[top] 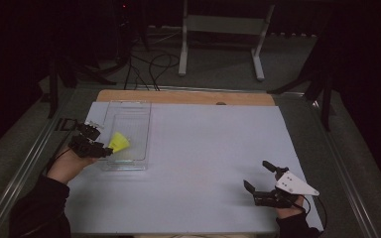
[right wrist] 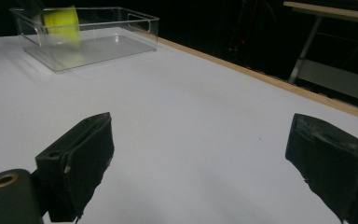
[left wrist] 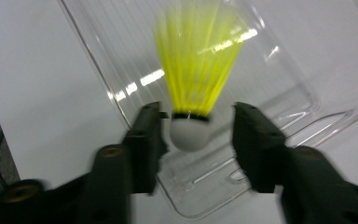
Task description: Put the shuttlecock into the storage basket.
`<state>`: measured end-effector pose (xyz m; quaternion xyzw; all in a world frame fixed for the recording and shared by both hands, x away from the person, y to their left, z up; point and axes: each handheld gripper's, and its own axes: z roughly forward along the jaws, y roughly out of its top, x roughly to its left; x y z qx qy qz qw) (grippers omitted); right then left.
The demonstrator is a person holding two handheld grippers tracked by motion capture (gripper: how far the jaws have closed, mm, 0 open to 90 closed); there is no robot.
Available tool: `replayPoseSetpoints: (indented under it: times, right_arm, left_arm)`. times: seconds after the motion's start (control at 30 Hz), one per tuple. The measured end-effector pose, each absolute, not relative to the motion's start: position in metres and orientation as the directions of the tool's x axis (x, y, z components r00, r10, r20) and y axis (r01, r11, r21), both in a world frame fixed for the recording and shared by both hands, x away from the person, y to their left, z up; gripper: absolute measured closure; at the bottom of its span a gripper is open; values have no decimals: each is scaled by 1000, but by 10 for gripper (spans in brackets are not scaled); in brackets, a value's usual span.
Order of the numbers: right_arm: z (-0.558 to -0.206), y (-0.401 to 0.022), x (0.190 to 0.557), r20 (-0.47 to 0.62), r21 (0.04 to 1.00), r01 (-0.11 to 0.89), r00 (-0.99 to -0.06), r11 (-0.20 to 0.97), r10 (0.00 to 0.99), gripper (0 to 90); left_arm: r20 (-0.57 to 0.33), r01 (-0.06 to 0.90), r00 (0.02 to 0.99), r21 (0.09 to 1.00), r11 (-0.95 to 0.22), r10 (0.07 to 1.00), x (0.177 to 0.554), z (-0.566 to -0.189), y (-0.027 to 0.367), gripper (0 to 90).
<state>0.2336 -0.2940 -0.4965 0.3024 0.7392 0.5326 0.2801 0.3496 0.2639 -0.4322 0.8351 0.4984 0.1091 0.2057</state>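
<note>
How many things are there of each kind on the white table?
Shuttlecock: 1
Clear bin: 1
Grippers, left and right: 2
Total: 4

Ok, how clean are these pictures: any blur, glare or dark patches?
Left gripper view: the yellow shuttlecock is motion-smeared, with glare streaks on the clear tray. High view: dim, the surroundings nearly black beyond the white table. Right gripper view: its near jaws are soft, the background dark.
</note>
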Motion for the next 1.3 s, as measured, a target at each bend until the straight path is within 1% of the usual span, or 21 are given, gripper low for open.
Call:
replayPoseSetpoints:
  times: [0.07,0.13,0.17,0.23,0.27,0.43,0.5,0.6,0.7,0.87,0.93,1.0,1.03,1.13,1.3]
  right_arm:
    - [-496,-294,233,-89,957,150,-660,247,746,75]
    - [-496,-294,233,-89,957,150,-660,247,746,75]
    - [-496,-294,233,-91,957,148,-660,248,746,75]
    - [-496,-294,233,-91,958,148,-660,247,746,75]
    - [-496,-294,233,-92,957,148,-661,250,745,75]
    - [-496,-294,233,-91,957,148,-659,248,746,75]
    - [-496,-294,233,-90,957,149,-661,247,745,75]
    - [-496,-294,233,-91,957,148,-660,248,746,75]
    - [-496,-294,233,-91,957,149,-660,249,746,75]
    - [-496,-294,233,-90,957,150,-659,248,746,75]
    - [-497,-294,234,-92,957,149,-660,250,746,75]
    - [-497,-294,234,-93,957,149,-659,250,747,75]
    - [-497,-294,234,-93,957,149,-659,250,746,75]
    - [-496,-294,233,-90,957,149,-659,247,747,75]
    - [-496,-294,233,-90,957,150,-659,247,747,75]
  left_arm:
    - [-15,783,483,454,-425,875,349,-430,262,403]
    - [-9,777,492,456,-434,870,348,-428,260,382]
    - [-10,775,492,461,-433,871,348,-427,259,348]
    - [-12,770,498,467,-436,867,347,-426,258,334]
    - [-14,772,496,465,-433,868,347,-425,258,302]
    - [-17,772,502,460,-439,865,347,-423,256,233]
    - [-22,775,500,458,-436,866,348,-423,255,185]
    - [-20,771,510,454,-447,860,348,-422,253,150]
    - [-18,768,515,454,-452,857,348,-421,251,148]
    - [-23,761,528,457,-461,849,349,-418,247,116]
    - [-33,761,531,457,-460,847,350,-417,246,75]
    - [-68,764,535,463,-449,842,352,-414,246,38]
    - [-70,762,536,468,-447,841,353,-412,245,16]
    - [-80,765,530,474,-436,844,354,-409,244,10]
    - [-73,748,556,477,-461,828,357,-404,237,6]
